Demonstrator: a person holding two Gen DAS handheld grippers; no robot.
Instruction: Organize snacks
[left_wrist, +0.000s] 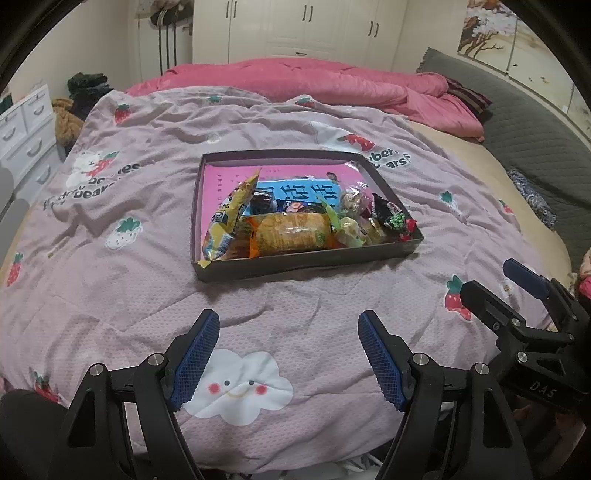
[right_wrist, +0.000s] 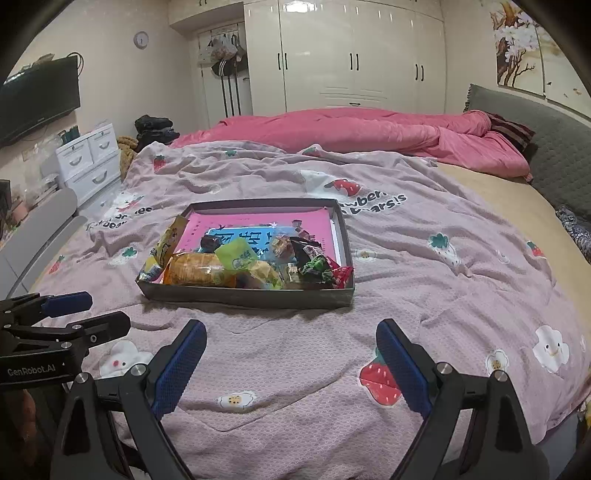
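Left gripper: your left gripper (left_wrist: 288, 354) hangs over the blanket (left_wrist: 110, 295) with its blue pads (left_wrist: 195, 358) spread apart and nothing between them; only a cloud print shows in the gap.
Right gripper: your right gripper (right_wrist: 291, 365) has its pads (right_wrist: 177, 369) just as wide apart, bare blanket (right_wrist: 443, 295) between them, nothing held.
Side by side: in the left view your right gripper (left_wrist: 532, 306) shows at the right edge; in the right view your left gripper (right_wrist: 62, 317) shows at the left edge. The two are near each other, not touching.
Tray: the dark shallow tray (left_wrist: 303, 262) lies flat on the blanket ahead of both your grippers, well apart from the pads.
Snacks: all the snacks you can see sit inside the tray, crowded toward its near wall. A long orange pack (left_wrist: 291, 232) lies along that wall; a yellow pack (left_wrist: 225, 218) leans at the left end; a green pack (right_wrist: 236, 254) lies on top near the middle; dark and red wrappers (left_wrist: 395, 221) fill the right near corner.
Tray floor: a pink sheet (left_wrist: 229, 177) with a blue card (left_wrist: 295, 192) shows behind the pile, bare at the far side.
Bed: a pink quilt (left_wrist: 332, 85) is bunched beyond the blanket.
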